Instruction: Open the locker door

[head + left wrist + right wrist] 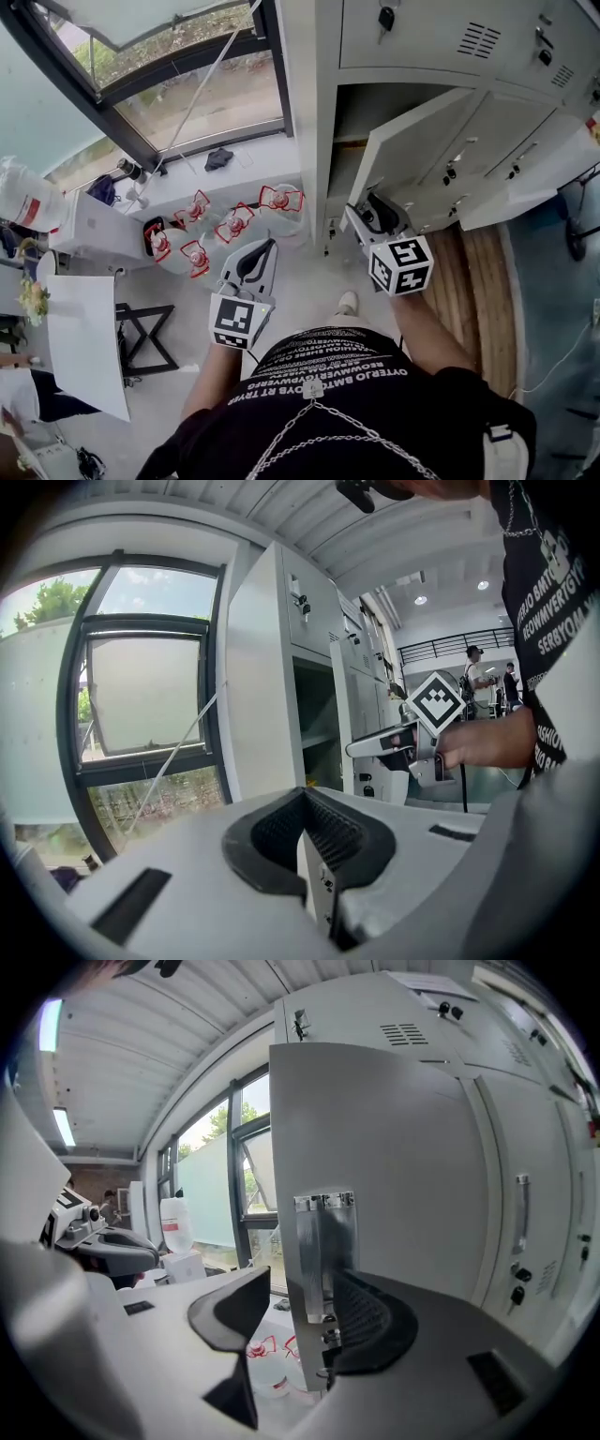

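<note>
The grey locker cabinet (422,37) stands ahead, and one locker door (412,141) is swung out from its dark compartment (375,108). My right gripper (370,214) is at that door's free edge. In the right gripper view the door (394,1166) fills the middle, and its metal latch plate (323,1251) stands between the spread jaws of my right gripper (298,1288). The right pad (370,1321) lies against the door's edge; the left pad (234,1312) is clear of it. My left gripper (258,258) hangs lower left over the floor, shut and empty (305,799).
Several water bottles with red handles (234,225) stand on the floor under the window (187,84). A white board (84,337) and a black folding stand (145,337) are at the left. Further open locker doors (525,178) jut out to the right.
</note>
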### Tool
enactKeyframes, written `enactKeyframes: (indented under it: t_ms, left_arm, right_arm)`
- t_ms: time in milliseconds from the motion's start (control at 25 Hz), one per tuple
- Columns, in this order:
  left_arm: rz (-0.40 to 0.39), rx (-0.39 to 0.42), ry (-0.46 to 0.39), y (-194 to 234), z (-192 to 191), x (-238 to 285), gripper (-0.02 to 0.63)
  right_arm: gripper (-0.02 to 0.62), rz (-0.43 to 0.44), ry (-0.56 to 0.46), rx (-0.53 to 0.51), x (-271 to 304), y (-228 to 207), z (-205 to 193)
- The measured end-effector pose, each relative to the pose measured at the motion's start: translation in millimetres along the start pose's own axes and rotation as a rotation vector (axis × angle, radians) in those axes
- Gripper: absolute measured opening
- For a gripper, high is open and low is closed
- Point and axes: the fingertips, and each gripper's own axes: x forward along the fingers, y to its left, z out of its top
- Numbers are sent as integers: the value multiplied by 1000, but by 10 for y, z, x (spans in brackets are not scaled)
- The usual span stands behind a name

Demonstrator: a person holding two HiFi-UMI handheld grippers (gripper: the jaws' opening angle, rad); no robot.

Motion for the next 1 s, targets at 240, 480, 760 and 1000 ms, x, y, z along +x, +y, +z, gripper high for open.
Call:
enactKeyframes:
  t_ms: [240, 480, 760, 1000]
  left_arm:
    - [-41, 15, -11, -9, -36, -163, -2]
    - [-85, 24, -18, 18, -119, -346, -2]
    - [-160, 21, -29, -12, -247, -515, -2]
    - [-232, 22, -43, -241, -266, -559, -2]
  right_arm:
    - [175, -110, -3, -24, -35, -26, 13]
    - [120, -188, 4, -41, -180, -19, -39]
    - [129, -263, 26, -32, -487, -63, -124]
    - [113, -339, 49, -30, -863, -139, -239]
